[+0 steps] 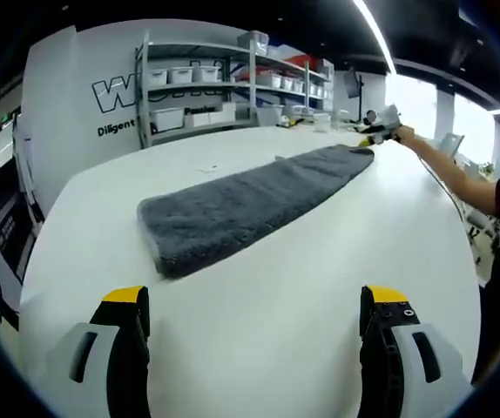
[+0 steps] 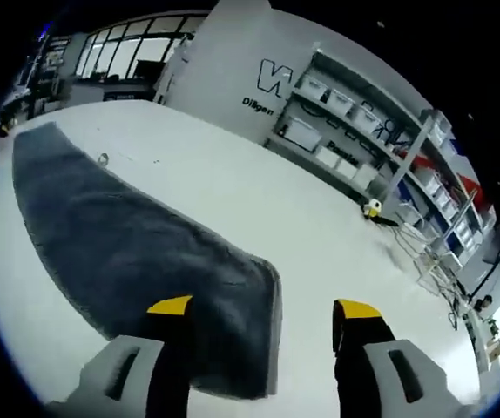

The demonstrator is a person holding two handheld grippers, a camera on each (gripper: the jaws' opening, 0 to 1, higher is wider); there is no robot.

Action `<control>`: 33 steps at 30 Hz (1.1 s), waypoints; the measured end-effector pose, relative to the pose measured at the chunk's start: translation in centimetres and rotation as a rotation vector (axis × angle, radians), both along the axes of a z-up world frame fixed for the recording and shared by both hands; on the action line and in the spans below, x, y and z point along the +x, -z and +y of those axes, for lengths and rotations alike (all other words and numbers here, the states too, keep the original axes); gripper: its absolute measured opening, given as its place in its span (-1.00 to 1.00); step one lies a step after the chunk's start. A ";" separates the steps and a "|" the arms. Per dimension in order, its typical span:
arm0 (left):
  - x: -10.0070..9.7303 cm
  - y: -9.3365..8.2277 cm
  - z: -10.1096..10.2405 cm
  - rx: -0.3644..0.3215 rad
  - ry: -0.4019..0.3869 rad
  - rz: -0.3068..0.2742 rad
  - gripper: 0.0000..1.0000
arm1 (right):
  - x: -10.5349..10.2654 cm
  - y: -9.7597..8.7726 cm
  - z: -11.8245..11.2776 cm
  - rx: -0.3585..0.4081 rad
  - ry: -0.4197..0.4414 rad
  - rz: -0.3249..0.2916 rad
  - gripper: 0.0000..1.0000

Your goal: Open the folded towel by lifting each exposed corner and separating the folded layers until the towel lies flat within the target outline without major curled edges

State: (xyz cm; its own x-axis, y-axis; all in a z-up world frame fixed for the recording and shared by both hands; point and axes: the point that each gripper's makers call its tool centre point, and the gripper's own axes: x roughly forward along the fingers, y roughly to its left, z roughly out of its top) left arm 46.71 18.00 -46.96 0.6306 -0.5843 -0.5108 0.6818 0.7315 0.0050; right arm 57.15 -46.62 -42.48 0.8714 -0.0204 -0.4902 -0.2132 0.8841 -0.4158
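A dark grey towel (image 1: 250, 205) lies folded into a long strip across the white table (image 1: 302, 287). In the left gripper view my left gripper (image 1: 254, 300) is open, a short way back from the towel's near end, with bare table between its jaws. At the strip's far end my right gripper (image 1: 381, 122) hovers, held by a person's hand. In the right gripper view the towel (image 2: 119, 235) stretches away to the upper left. My right gripper (image 2: 263, 306) is open above its near end, the left jaw over the cloth and the right jaw over bare table.
Metal shelves with white bins (image 1: 224, 87) stand against a lettered wall behind the table. The person's arm (image 1: 459, 178) reaches in from the right. A small yellow object (image 2: 372, 207) sits near the table's far edge, and a tiny item (image 2: 102, 159) lies beside the towel.
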 end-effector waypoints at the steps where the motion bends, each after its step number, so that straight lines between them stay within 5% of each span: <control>1: 0.0 0.0 0.0 0.001 -0.002 0.000 0.99 | -0.5 -0.1 0.7 0.018 -0.008 0.002 0.32; 5: 0.2 -0.2 0.2 -0.012 -0.015 -0.001 0.99 | -1.8 -0.5 3.4 0.076 -0.061 -0.008 0.71; 10: 0.4 -0.2 0.4 -0.012 -0.021 -0.003 0.99 | -3.6 -0.3 7.3 0.140 -0.147 0.024 0.98; 14: 0.4 -0.3 0.5 -0.016 -0.022 -0.003 0.99 | -4.8 -0.3 9.3 0.236 -0.189 0.025 0.98; 33: 1.0 -0.1 0.6 -0.052 -0.055 0.008 0.99 | -7.8 3.3 12.6 0.290 -0.271 0.087 0.98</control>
State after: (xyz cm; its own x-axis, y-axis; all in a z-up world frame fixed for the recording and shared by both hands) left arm 47.73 18.62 -46.87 0.6585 -0.5747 -0.4859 0.6403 0.7671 -0.0395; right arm 49.39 -34.02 -45.77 0.7813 0.3545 -0.5137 -0.4781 0.8690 -0.1275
